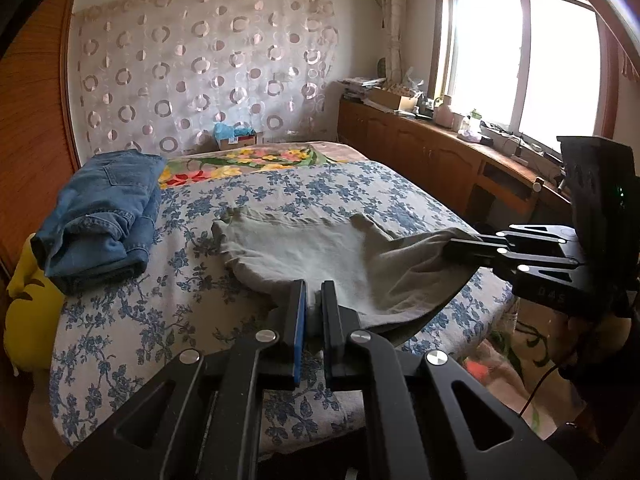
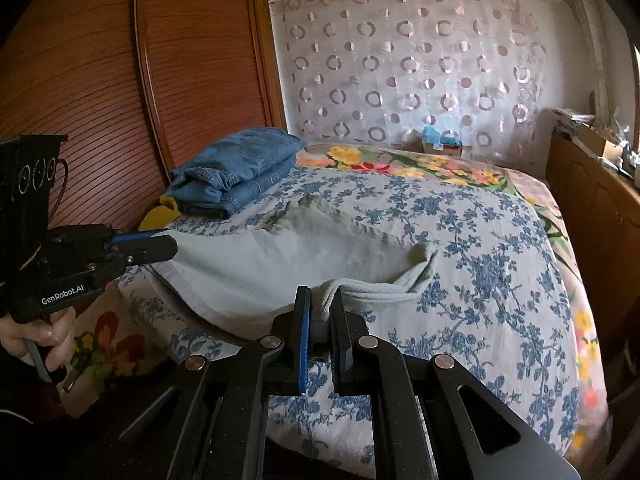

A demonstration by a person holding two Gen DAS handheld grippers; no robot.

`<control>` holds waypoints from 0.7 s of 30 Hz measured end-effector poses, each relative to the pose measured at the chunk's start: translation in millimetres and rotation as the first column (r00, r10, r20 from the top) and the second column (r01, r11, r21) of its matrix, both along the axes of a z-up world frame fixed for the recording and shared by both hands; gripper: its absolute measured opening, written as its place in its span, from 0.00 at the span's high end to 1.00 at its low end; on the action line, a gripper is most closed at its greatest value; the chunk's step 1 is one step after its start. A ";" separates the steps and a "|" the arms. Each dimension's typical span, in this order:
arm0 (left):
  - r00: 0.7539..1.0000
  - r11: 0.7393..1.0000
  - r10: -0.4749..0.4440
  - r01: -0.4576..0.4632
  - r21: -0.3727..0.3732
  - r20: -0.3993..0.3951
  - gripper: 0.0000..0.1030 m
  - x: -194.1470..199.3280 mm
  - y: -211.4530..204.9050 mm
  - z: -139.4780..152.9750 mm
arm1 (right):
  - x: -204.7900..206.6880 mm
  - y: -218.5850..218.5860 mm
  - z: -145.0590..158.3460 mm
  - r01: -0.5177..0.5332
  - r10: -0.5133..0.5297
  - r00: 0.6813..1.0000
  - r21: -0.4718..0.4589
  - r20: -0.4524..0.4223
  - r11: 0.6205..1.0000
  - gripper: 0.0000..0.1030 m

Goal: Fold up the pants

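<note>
My left claw (image 1: 313,294) is squeezed nearly shut and pinches the near edge of the gray pants (image 1: 320,248). My right claw (image 2: 320,300) is squeezed narrow too, and it grips a bunched corner of the same pants, where a thick hem loops out past the blue pad. From the left camera I can see the right claw off to the side of the pants, holding its corner up a little. The pants lie spread across the blue flower sheet (image 2: 460,240) on the bed, with their near part hanging over the edge toward me. Past the pants, near the wooden wall, sits a folded stack of blue jeans (image 1: 104,216). I think the cloth could slip out, because each claw only has a small bite of it. If I lift one side faster than the other, the fold may come out crooked. The hanging part could also drag on the sheet and bunch it up.
</note>
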State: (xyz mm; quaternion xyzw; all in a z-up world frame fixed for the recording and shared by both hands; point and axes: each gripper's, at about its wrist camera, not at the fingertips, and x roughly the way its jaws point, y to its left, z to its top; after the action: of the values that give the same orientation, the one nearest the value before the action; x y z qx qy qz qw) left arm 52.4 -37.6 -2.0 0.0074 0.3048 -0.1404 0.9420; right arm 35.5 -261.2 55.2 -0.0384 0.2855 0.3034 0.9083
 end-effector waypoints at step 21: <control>0.999 0.997 -0.048 0.047 -0.055 -0.013 0.93 -34.3 -8.5 -7.4 | -39.2 -17.7 -20.6 0.008 -0.007 1.000 0.030 -0.026 1.000 0.92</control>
State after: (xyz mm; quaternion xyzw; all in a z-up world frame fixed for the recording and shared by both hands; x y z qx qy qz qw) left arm 18.1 -46.1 -9.4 -0.0120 0.3075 -0.1709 0.9360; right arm -3.7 -278.9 34.6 -0.0199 0.2928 0.3046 0.9061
